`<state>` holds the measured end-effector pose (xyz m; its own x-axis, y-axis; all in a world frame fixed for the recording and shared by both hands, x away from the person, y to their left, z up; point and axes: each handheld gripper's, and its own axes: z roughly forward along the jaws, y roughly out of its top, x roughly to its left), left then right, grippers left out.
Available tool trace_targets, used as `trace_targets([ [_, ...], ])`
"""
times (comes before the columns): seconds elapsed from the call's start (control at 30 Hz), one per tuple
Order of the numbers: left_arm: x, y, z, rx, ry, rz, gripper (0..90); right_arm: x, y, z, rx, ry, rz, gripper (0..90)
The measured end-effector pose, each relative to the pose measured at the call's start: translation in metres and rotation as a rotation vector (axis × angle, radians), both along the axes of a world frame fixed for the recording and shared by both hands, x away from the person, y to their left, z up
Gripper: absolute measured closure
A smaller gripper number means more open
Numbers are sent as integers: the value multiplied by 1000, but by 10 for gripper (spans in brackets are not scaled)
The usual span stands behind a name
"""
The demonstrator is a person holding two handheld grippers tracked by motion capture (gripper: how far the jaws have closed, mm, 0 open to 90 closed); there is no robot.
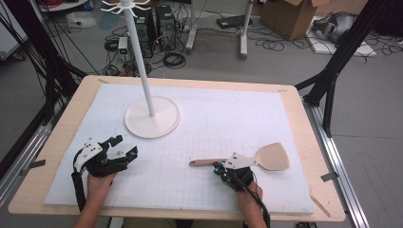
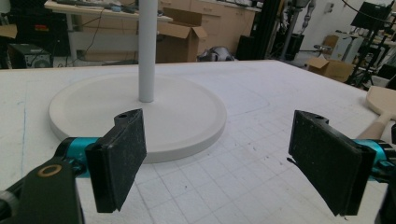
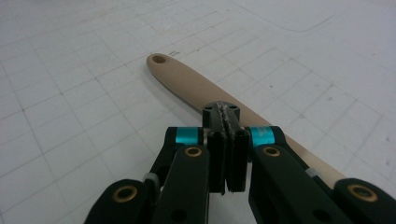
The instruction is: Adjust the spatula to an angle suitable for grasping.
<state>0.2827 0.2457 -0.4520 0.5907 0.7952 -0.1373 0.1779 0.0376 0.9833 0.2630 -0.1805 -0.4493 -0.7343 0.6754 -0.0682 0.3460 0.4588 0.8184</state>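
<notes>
Wooden spatula [image 1: 266,158] lies flat on the white mat [image 1: 214,118], well to the right of the stand [image 1: 152,118] and nearer the person. The right gripper [image 3: 227,119] hangs over the spatula's handle, jaws pressed together with nothing between them; whether they touch the wood cannot be told. The left gripper [image 2: 217,158] sits just in front of the stand's round base, jaws wide apart and empty.
</notes>
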Motion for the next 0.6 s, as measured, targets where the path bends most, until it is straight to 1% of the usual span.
trace_targets([
  [0.1, 0, 0, 0, -1, 1, -2, 193, 1, 6, 0, -23, 5, 17, 891],
  [0.17, 0, 0, 0, -3, 1, -3, 193, 2, 8, 0, -23, 0, 19, 891],
  [0.23, 0, 0, 0, -2, 1, -1, 193, 2, 8, 0, -18, 8, 21, 890],
  [0.3, 0, 0, 0, -1, 2, -2, 193, 3, 8, -1, -26, 20, 29, 891],
  [0.33, 0, 0, 0, -1, 2, -1, 194, 4, 11, -2, -46, 35, 28, 891],
  [0.37, 0, 0, 0, -1, 3, -1, 194, 4, 11, -2, -46, 35, 28, 891],
  [0.43, 0, 0, 0, -1, 3, 0, 194, 7, 13, -2, -71, 35, 25, 890],
  [0.5, 0, 0, 0, -1, 3, -1, 194, 12, 15, -2, -75, 37, 15, 891],
  [0.57, 0, 0, 0, -1, 3, 0, 195, 14, 16, -2, -79, 35, 15, 891],
  [0.6, 0, 0, 0, 0, 3, -1, 195, 15, 17, -2, -91, 29, 10, 891],
])
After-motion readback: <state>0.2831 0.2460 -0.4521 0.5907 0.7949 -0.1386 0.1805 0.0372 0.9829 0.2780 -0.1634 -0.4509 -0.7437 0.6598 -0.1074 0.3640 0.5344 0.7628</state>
